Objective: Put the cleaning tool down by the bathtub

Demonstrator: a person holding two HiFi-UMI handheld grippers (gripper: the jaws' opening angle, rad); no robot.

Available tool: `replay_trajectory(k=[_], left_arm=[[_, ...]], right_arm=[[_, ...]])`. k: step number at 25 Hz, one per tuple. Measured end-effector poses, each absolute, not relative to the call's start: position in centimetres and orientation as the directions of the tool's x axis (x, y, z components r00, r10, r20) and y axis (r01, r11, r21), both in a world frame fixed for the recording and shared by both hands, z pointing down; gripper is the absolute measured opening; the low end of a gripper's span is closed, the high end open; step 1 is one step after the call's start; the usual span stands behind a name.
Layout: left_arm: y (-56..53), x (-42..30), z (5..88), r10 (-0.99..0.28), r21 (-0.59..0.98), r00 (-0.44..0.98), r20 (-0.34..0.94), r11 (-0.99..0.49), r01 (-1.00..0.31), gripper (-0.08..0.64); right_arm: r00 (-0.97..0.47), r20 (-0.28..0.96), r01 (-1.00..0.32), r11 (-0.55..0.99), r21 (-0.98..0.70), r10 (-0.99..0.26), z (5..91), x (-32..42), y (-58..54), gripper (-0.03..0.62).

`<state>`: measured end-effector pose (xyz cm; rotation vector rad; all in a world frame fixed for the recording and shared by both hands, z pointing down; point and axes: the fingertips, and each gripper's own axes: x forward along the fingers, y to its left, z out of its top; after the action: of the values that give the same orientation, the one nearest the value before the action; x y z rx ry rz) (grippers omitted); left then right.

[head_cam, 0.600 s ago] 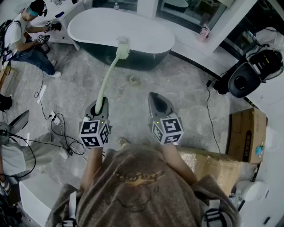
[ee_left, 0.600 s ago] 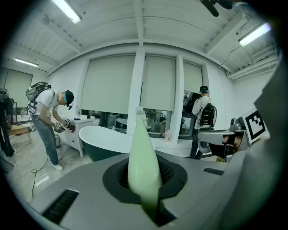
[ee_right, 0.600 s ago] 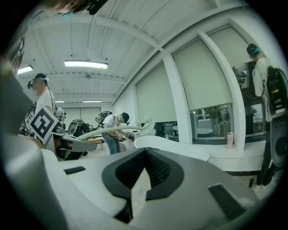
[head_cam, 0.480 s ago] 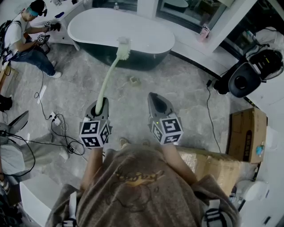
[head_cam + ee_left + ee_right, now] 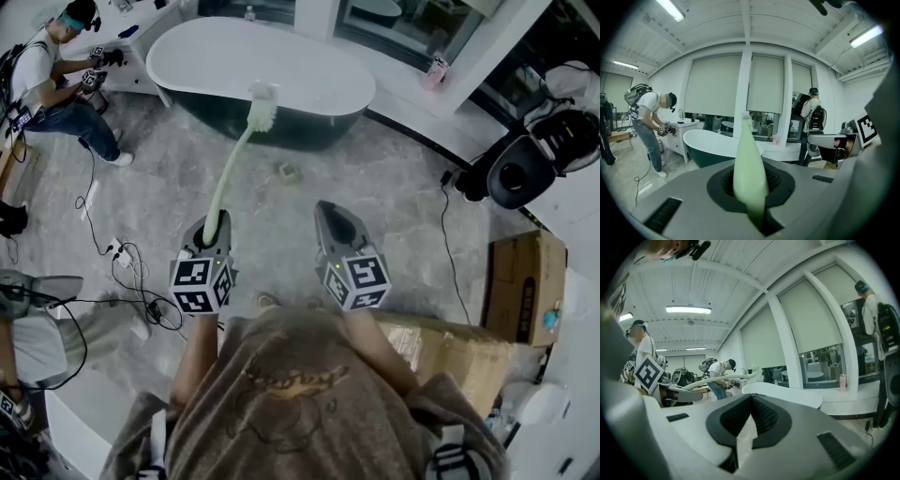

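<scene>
Pale green long-handled brush (image 5: 230,169) gripped aloft by fingers of left gripper (image 5: 214,228), not yet down beside white oval bathtub (image 5: 178,37); right gripper (image 5: 336,217) closed, empty.

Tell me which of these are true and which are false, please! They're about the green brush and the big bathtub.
1. The left tool grips a green brush. True.
2. The brush lies flat on the floor. False: it is held up in the air, its head pointing toward the bathtub.
3. The right tool carries a sponge. False: its jaws are together with nothing between them.
4. The bathtub is white inside. True.
</scene>
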<state>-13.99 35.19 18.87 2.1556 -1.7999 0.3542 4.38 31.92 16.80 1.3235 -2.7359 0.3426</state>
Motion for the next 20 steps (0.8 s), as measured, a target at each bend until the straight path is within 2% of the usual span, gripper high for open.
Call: replay_trajectory(k=[12,20], left_arm=[[34.6,-17.0,21.2,-0.885,0.065,0.239,0.399,-0.233,-0.97,0.025],[30.5,-17.4,22.1,-0.887,0.052,0.25,0.387,-0.25,-0.967,0.025]], right_arm=[[-0.575,0.179,-0.816,0.545,-0.192,-0.798,19.0,3.5,32.3,0.0],[-0.538,0.167,-0.839,0.505,-0.203,-0.826,19.9,3.9,28.4,0.0]])
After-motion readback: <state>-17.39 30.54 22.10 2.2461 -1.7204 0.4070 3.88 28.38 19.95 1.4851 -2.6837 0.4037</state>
